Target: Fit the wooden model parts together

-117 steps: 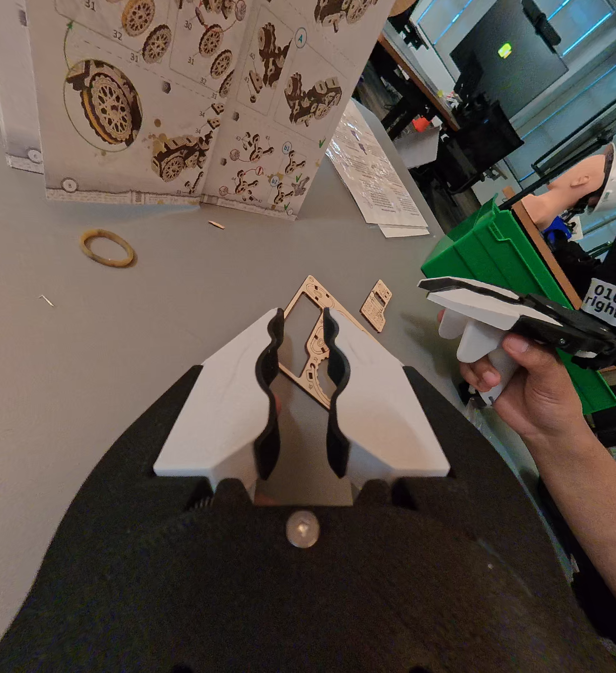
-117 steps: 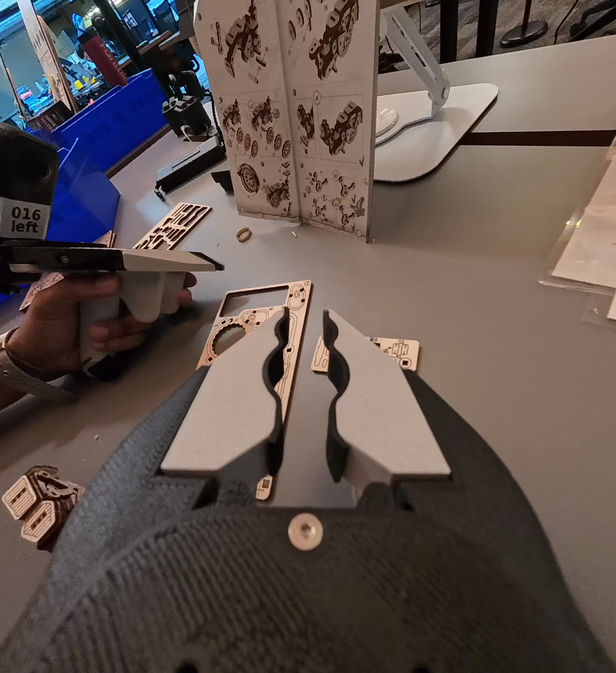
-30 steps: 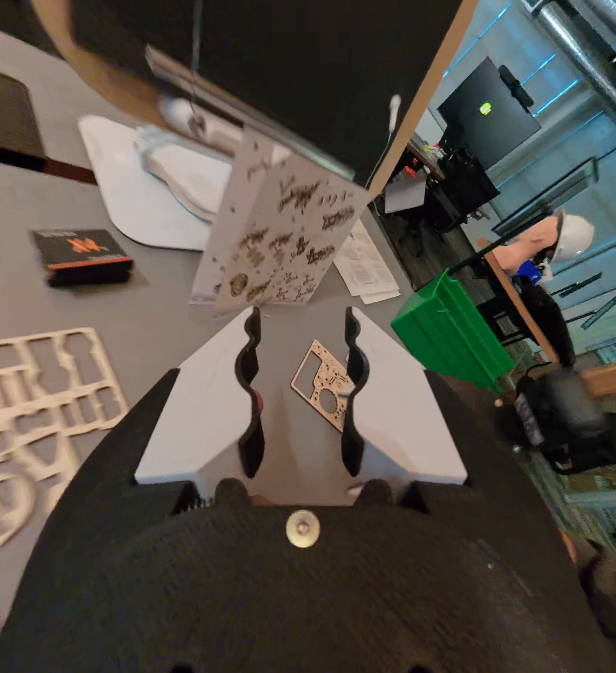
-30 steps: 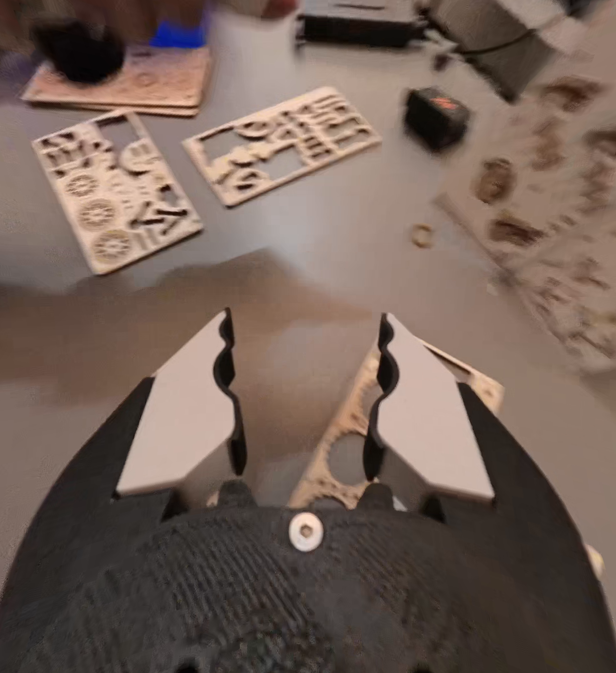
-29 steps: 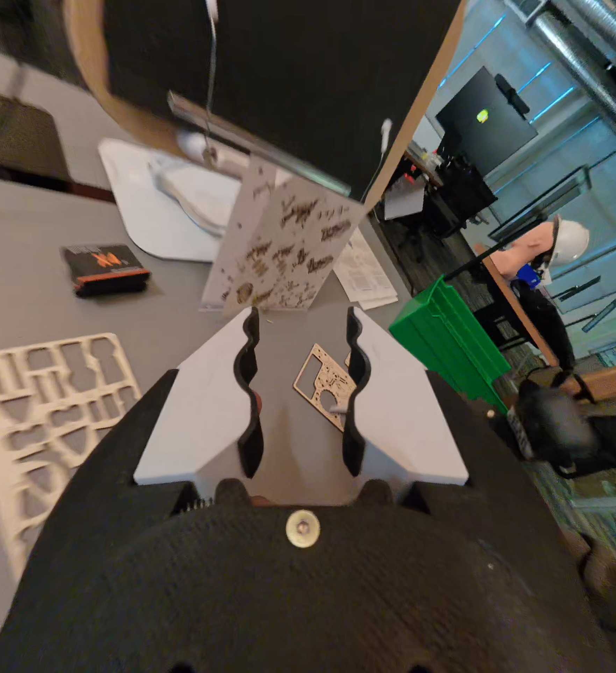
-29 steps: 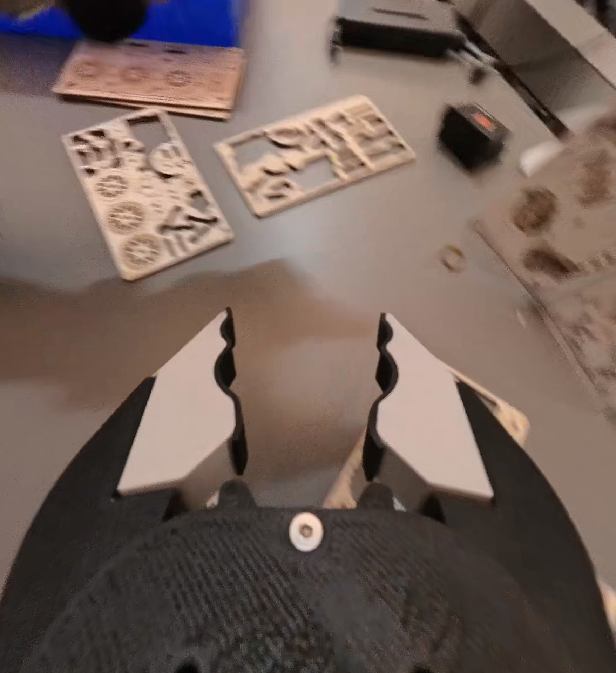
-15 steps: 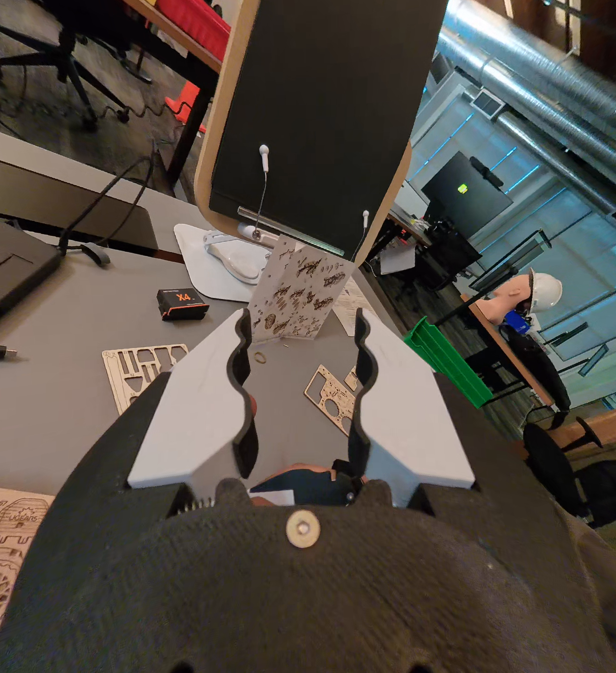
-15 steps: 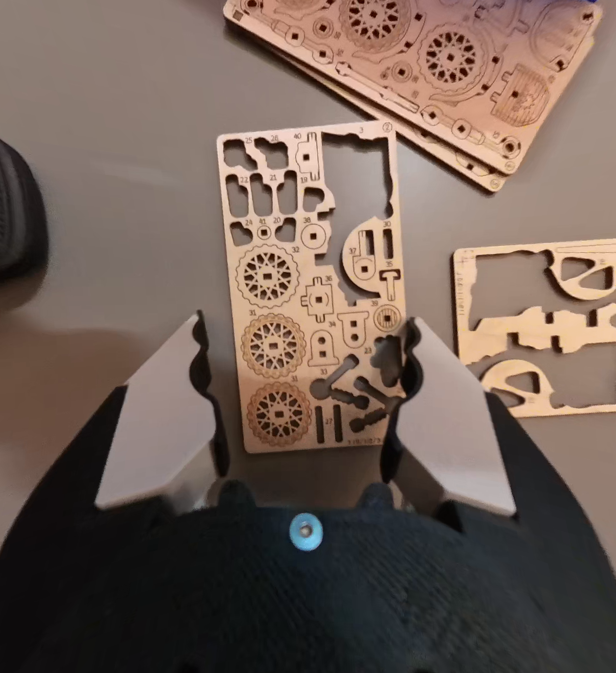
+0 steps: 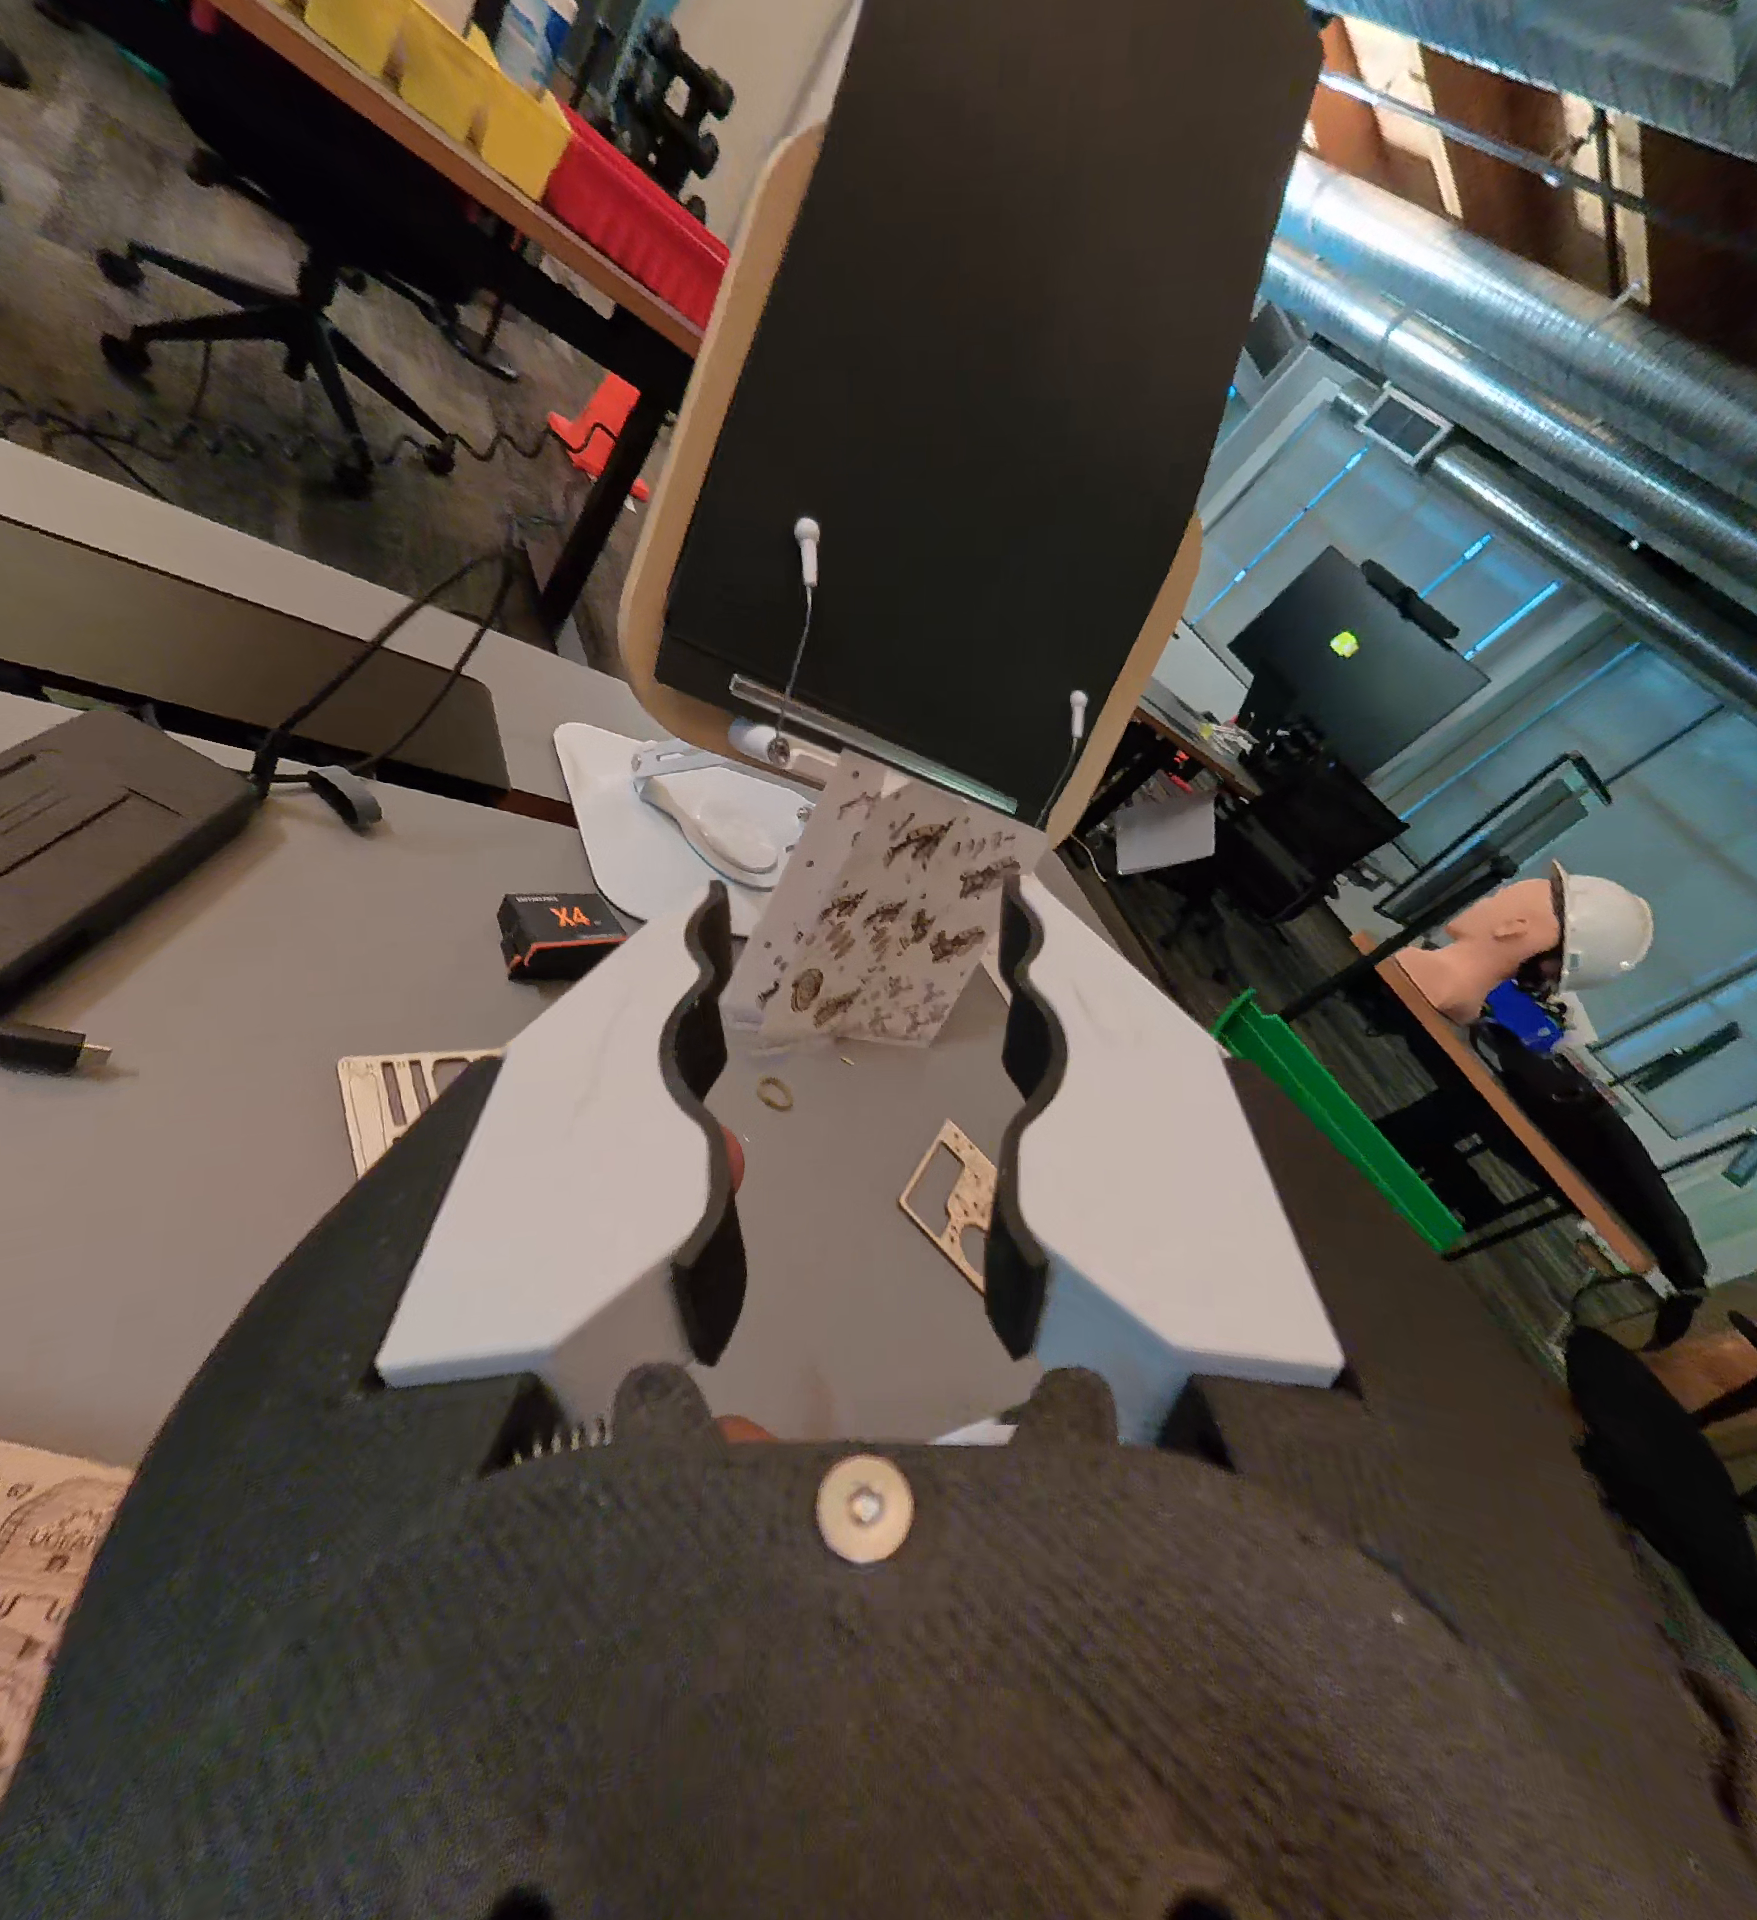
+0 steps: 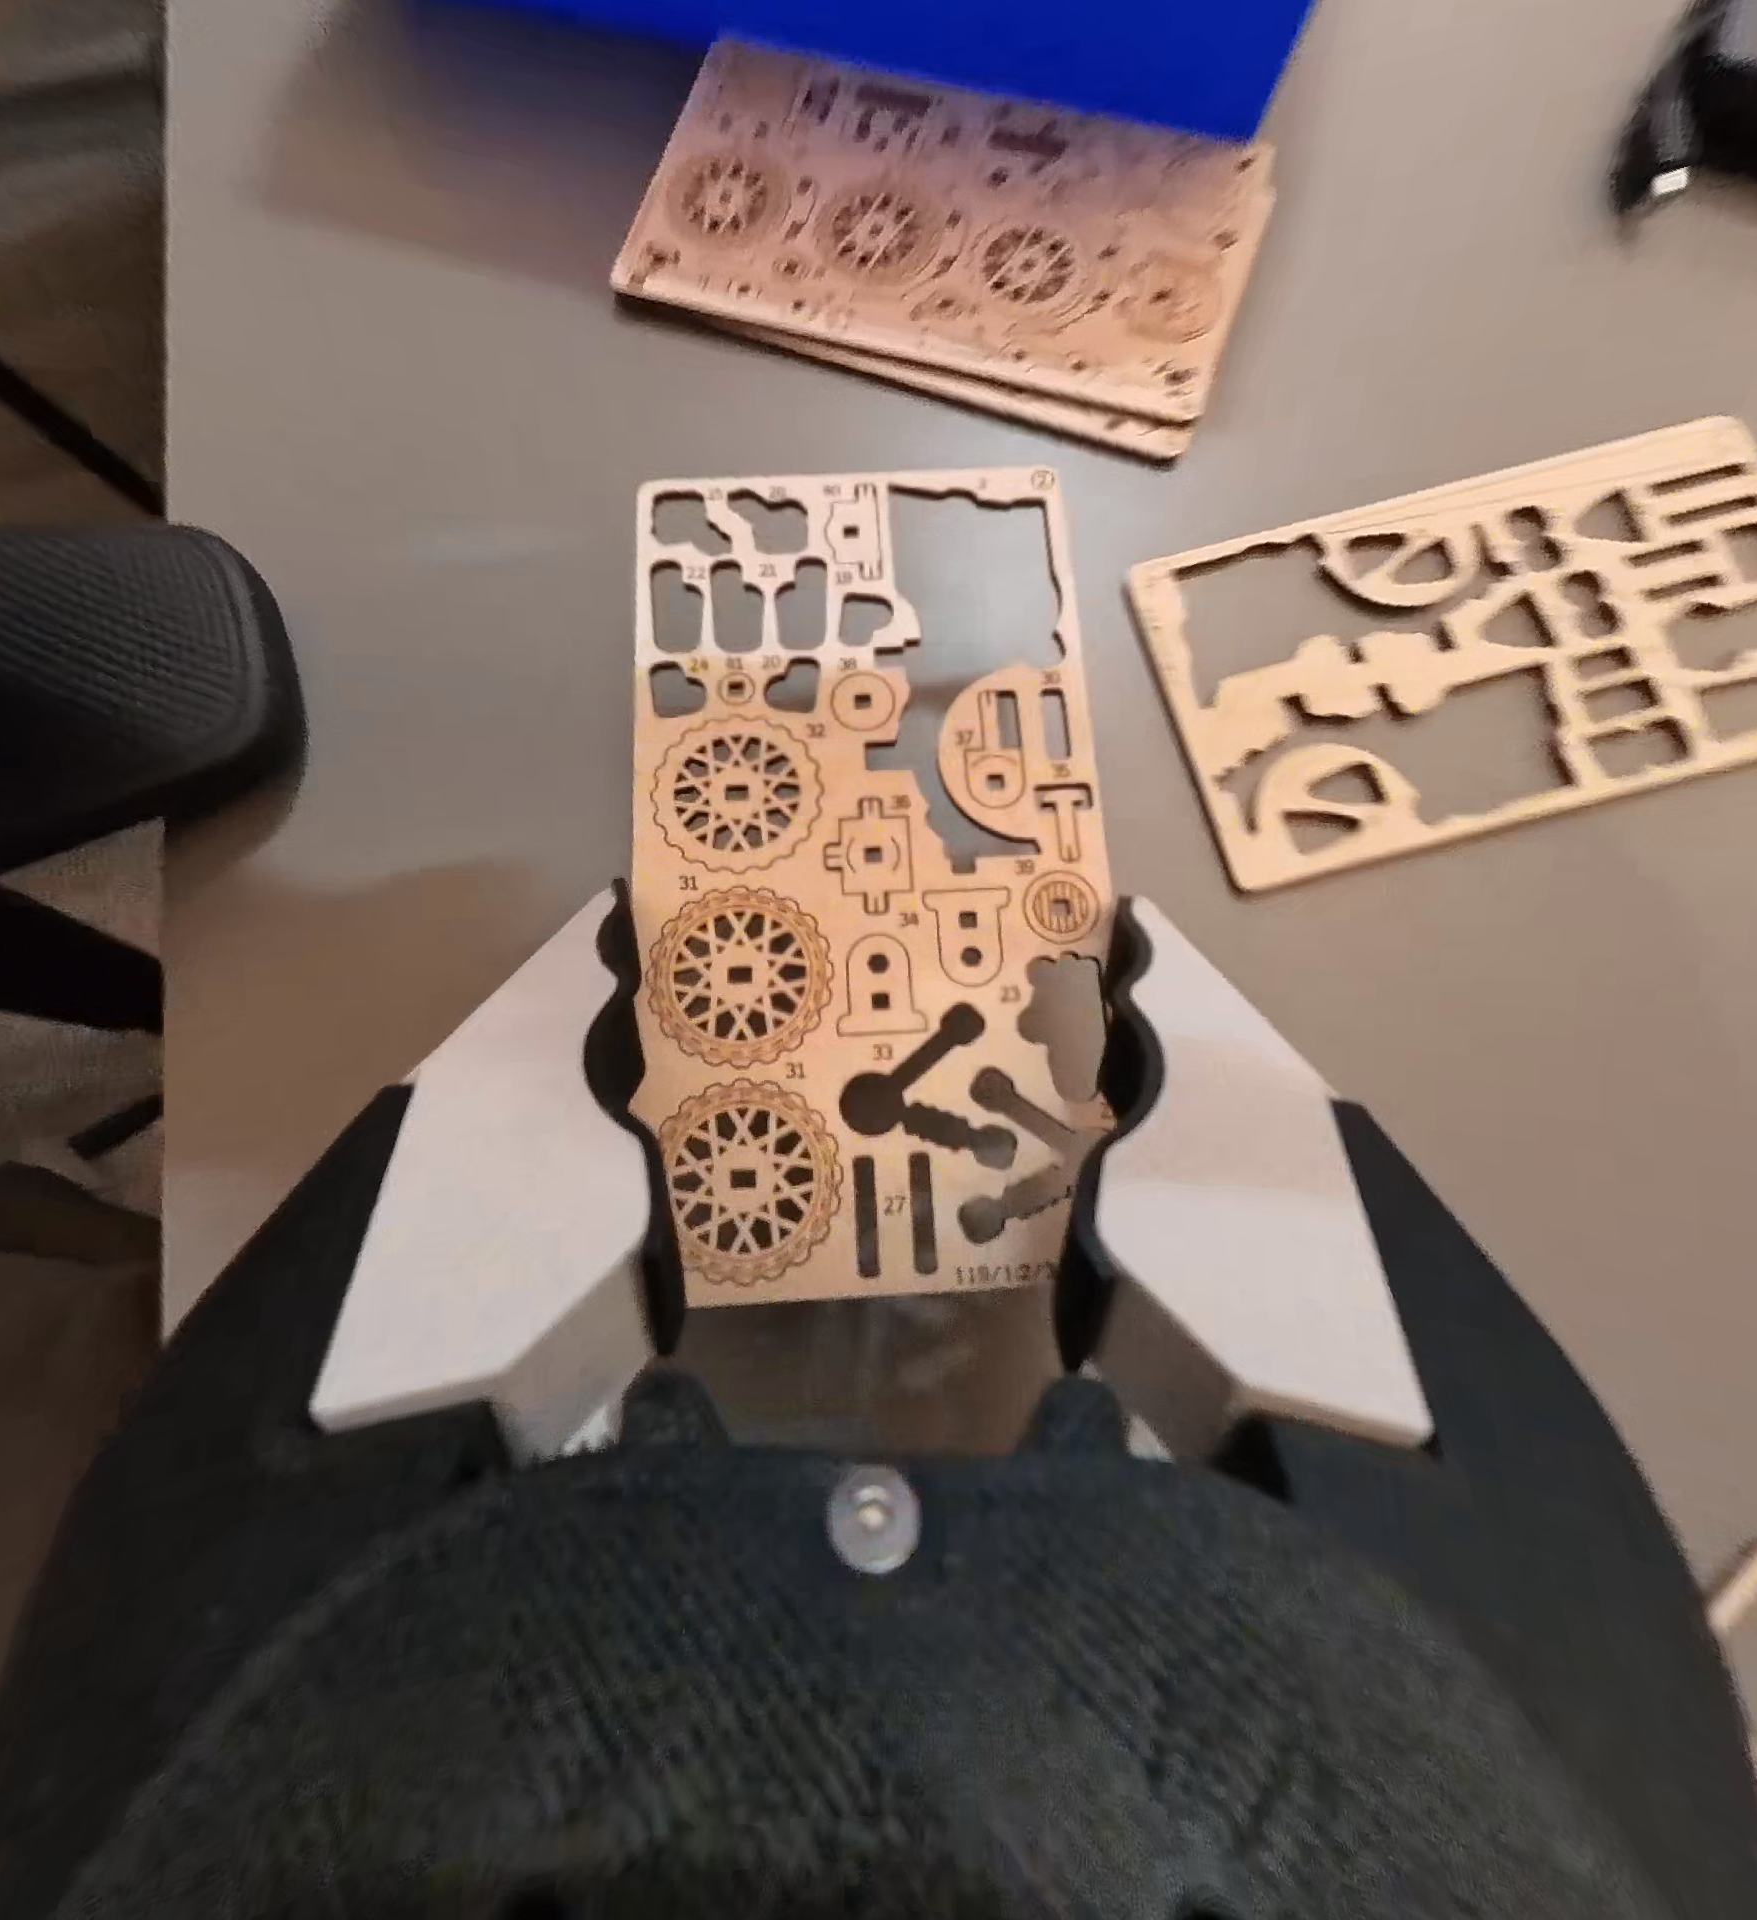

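Note:
A wooden sheet with three spoked wheels (image 10: 749,790) lies flat on the grey table (image 10: 386,520) in the right wrist view. My right gripper (image 10: 874,899) straddles its near half. The pads (image 10: 612,1039) touch both long edges, so it is shut on the sheet across its width. My left gripper (image 9: 858,904) is open and empty, held above the table. A small wooden sheet (image 9: 957,1195) and a ring (image 9: 774,1091) lie beyond it, before the folded instruction sheet (image 9: 874,935).
A stack of wooden sheets (image 10: 947,249) lies before a blue bin (image 10: 957,42); an emptied sheet (image 10: 1476,644) lies to the right. The table edge (image 10: 165,831) and a black padded thing (image 10: 74,675) are on the left. A monitor back (image 9: 957,364), a black box (image 9: 557,935) and a green bin (image 9: 1321,1122) show in the left wrist view. Some 25 cm of space lies between my two pairs of fingers.
My right gripper swung from the small sheet to the wheel sheet, came down and narrowed its jaws onto its edges. My left gripper rose, pulled back and opened wider.

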Demonstrator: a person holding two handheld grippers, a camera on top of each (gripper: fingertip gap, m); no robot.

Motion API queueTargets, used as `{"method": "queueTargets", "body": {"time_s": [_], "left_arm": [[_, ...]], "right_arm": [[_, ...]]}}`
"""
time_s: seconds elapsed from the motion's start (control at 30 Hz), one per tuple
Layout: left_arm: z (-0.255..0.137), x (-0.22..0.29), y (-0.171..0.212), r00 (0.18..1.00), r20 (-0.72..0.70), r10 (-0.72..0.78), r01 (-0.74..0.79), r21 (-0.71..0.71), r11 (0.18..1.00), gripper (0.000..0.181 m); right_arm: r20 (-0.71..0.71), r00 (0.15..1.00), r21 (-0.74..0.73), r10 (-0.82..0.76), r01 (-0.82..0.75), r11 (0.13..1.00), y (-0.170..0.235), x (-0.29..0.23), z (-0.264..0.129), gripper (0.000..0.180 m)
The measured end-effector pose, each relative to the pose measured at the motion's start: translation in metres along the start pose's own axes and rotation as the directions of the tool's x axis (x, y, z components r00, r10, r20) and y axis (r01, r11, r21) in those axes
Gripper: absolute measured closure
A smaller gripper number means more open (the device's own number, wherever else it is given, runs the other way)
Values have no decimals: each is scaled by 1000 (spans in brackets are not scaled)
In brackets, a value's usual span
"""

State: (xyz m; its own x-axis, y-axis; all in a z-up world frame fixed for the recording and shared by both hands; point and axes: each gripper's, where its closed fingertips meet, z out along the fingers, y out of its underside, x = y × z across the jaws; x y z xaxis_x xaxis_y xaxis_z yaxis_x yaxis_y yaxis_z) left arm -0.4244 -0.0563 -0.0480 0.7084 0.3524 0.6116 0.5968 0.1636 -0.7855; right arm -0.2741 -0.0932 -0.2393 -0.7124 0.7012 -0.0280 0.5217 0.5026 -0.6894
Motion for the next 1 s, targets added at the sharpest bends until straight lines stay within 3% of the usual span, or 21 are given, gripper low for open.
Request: {"method": "queueTargets", "body": {"time_s": [0.03,0.2,0.37,0.53,0.73,0.9,1.0], "left_arm": [[4,-1,2,1000,5,7,-7,12,1000,132],[36,-5,31,998,30,50,-50,-5,999,133],[68,-10,65,994,64,88,-89,9,996,126],[103,-12,133,996,85,29,-16,-149,989,121],[119,-14,186,981,118,153,-112,-301,947,116],[123,6,188,999,21,-45,49,-261,964,115],[126,19,206,989,-32,-146,128,-317,940,116]], "right_arm": [[-14,1000,38,23,-23,999,-1,5,-12,90],[-38,985,180,168,-158,971,14,38,-67,90],[-108,955,219,275,-247,944,56,87,-105,90],[-82,897,265,434,-400,877,94,126,-121,90],[-52,851,333,522,-478,813,109,146,-132,90],[-149,847,347,510,-438,829,119,160,-134,90],[-210,840,373,500,-404,835,121,168,-136,90]]}}
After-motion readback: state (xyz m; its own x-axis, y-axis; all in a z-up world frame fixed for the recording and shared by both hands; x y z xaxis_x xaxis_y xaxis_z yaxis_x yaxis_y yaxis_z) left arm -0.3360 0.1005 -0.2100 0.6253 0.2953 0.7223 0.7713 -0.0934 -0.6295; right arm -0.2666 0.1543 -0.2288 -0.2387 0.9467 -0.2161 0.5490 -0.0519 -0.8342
